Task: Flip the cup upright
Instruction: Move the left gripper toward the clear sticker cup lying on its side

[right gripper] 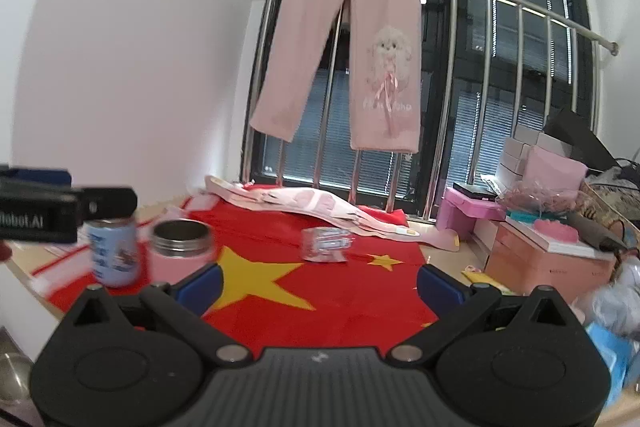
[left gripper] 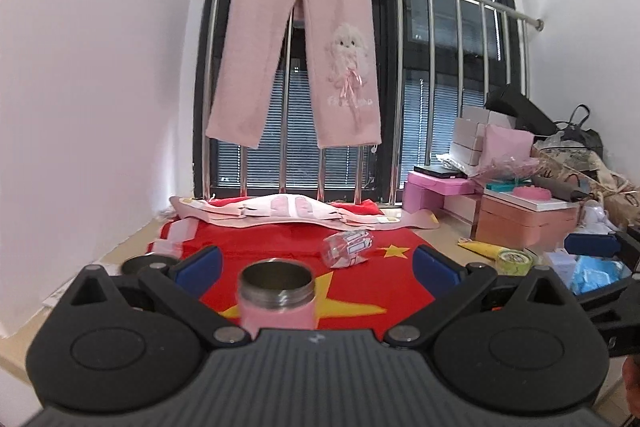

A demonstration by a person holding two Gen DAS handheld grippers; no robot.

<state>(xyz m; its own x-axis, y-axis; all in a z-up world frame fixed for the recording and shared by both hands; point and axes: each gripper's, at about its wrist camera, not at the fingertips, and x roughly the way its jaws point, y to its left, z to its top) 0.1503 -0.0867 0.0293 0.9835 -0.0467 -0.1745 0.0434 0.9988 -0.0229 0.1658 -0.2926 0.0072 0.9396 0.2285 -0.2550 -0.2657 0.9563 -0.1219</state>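
Observation:
A pink cup (left gripper: pixel 276 301) with a steel threaded mouth stands upright, mouth up, on a red cloth with yellow stars (left gripper: pixel 360 291). It sits between the wide-open blue fingers of my left gripper (left gripper: pixel 316 267), close to the gripper body and untouched. In the right wrist view the cup (right gripper: pixel 180 251) stands at the left, beyond my open, empty right gripper (right gripper: pixel 318 283). The left gripper's body shows at the far left of that view (right gripper: pixel 48 211).
A blue printed can (right gripper: pixel 114 253) stands beside the cup. A clear plastic bottle (left gripper: pixel 346 247) lies on the cloth farther back. Pink papers (left gripper: pixel 280 213) lie by the railing. Boxes and bags (left gripper: pixel 520 203) pile at the right. A tape roll (left gripper: pixel 514 261) lies nearby.

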